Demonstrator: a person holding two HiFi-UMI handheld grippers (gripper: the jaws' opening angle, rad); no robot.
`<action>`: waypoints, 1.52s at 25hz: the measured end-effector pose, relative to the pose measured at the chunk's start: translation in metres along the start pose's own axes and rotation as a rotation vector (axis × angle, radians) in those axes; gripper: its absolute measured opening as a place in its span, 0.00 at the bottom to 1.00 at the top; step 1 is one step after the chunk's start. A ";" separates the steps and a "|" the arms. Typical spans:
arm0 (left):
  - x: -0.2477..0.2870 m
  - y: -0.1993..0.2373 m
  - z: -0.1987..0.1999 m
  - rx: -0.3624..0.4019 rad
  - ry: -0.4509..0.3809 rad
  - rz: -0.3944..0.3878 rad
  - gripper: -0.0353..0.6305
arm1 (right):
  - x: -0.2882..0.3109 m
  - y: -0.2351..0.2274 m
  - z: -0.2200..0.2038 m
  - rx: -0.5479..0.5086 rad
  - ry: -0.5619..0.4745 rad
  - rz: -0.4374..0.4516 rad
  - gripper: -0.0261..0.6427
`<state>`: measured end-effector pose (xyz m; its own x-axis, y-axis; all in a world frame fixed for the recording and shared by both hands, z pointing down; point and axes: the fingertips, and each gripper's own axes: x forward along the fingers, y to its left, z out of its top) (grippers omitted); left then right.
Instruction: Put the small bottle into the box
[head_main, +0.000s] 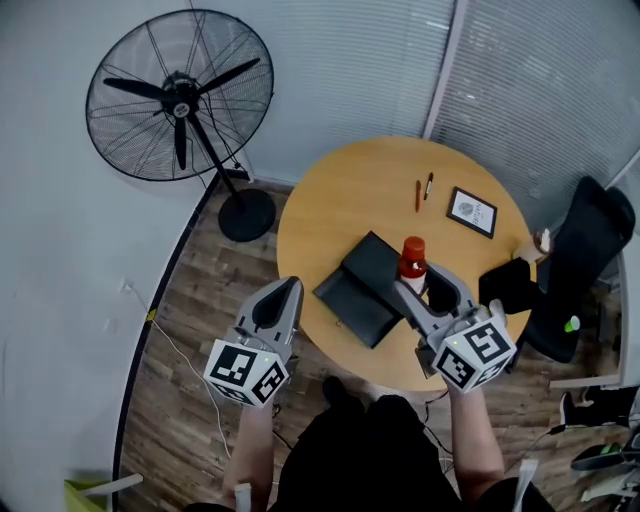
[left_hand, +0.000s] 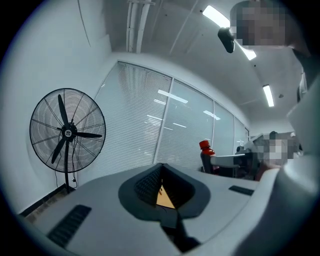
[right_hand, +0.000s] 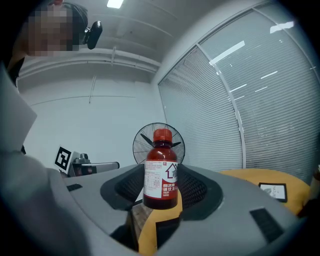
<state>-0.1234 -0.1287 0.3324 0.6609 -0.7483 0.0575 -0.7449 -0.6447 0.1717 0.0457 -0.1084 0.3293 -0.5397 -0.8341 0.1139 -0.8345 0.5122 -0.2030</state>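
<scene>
the bottle (right_hand: 161, 170), small and brown with a red cap and a white label, is standing upright between the two jaws of the right gripper (head_main: 425, 282), and the jaws are squeezing it from both sides around its middle. in the right gripper view the bottom of the bottle is hanging free, with a bit of the yellow table and wood floor showing under it. from the head view the bottle is sitting just by the right edge of the box (head_main: 358, 287), which is black and lying open and flat near the front edge of the table (head_main: 340, 200). i cannot tell if the bottle is over the box or only beside it. the left gripper (head_main: 278, 305) is staying off the table's left side, over the floor, well apart from the box. its jaws are pressed together at the tips and are holding nothing, with only a small yellow gap showing behind them. farther back on the round table two pens (head_main: 422, 191) are lying side by side, and a small framed card (head_main: 472, 211) is lying near them to the right. a black chair (head_main: 585, 250) is standing at the right side of the table. a big black fan (head_main: 180, 95) is standing on the floor at the left, by the wall.
</scene>
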 end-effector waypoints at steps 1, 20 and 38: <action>0.001 0.000 -0.003 -0.005 0.006 -0.006 0.04 | 0.001 0.001 -0.004 0.003 0.010 -0.002 0.36; 0.013 0.000 -0.041 -0.068 0.089 -0.010 0.04 | 0.034 0.000 -0.068 0.042 0.187 0.053 0.36; 0.018 0.013 -0.079 -0.136 0.156 0.070 0.04 | 0.070 -0.016 -0.162 0.079 0.400 0.090 0.36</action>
<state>-0.1140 -0.1377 0.4136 0.6221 -0.7504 0.2234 -0.7772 -0.5571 0.2926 0.0036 -0.1418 0.4979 -0.6234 -0.6334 0.4584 -0.7796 0.5488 -0.3019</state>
